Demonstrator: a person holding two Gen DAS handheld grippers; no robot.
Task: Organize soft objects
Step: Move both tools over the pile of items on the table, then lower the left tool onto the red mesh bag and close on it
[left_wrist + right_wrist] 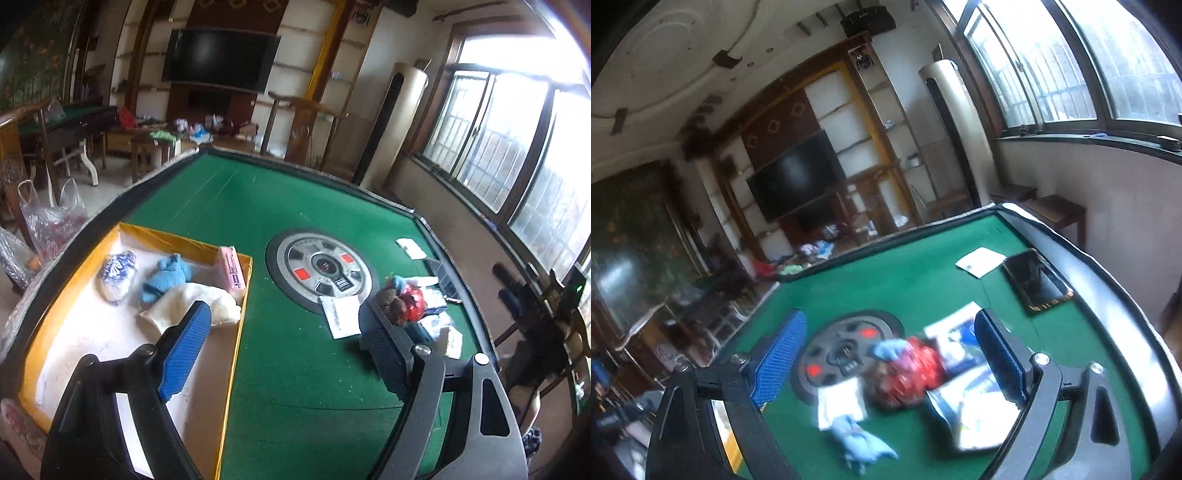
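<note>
**Soft things half sorted on the green table**

The left gripper [288,332] hung wide open and empty beside the yellow box [236,332] — inside lay a blue plush toy [166,277], a white cloth [199,302] and a patterned bundle [118,273]. The right gripper [890,354] gaped too, holding nothing, above a red soft bundle [916,369] and a pale blue cloth [857,443] on the green table [886,280]

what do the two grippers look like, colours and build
Both match: the left gripper and right gripper each have two flat fingers faced with ribbed blue pads, carried on black and dark grey arms joined by round silver bolts. No hands, sleeves or cables show.
</note>
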